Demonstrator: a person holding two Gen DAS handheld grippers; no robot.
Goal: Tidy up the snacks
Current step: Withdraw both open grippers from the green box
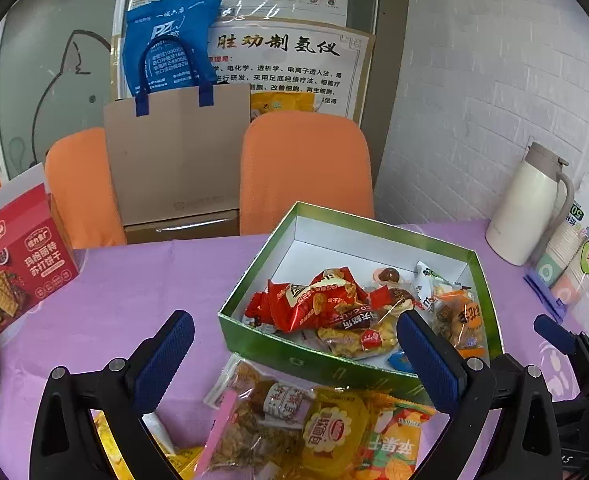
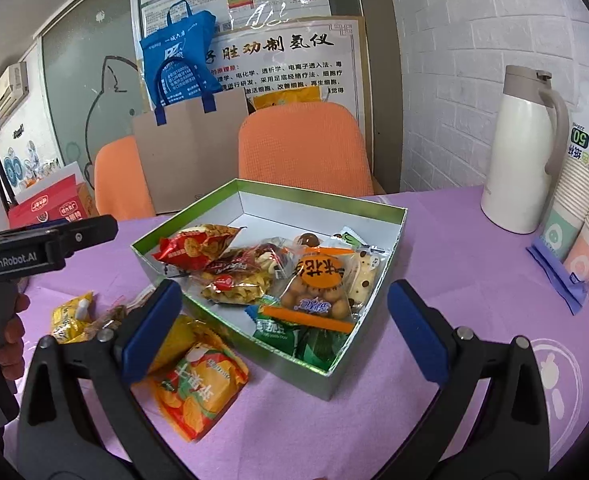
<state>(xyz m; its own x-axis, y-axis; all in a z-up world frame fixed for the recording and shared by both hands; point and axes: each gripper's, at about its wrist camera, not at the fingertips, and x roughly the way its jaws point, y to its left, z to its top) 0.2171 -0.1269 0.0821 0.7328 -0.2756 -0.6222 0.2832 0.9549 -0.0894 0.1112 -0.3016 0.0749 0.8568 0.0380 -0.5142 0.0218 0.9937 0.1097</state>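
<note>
Two grippers, jaws wide apart and empty, over the loose snack packets.
Left gripper [image 1: 294, 354] hangs above the mixed foil and clear-plastic snack packets [image 1: 294, 428] on the purple tablecloth [image 1: 142, 280], likely lined up for a pick. Right gripper [image 2: 284, 330] faces the green-rimmed open cardboard box [image 2: 336, 376], part-filled; the orange-yellow chip packet [image 2: 202, 388] lies at its 7 o'clock, outside, probably next in.

Open claw [image 1: 294, 356] over snack pkts [image 1: 314, 432]
</note>
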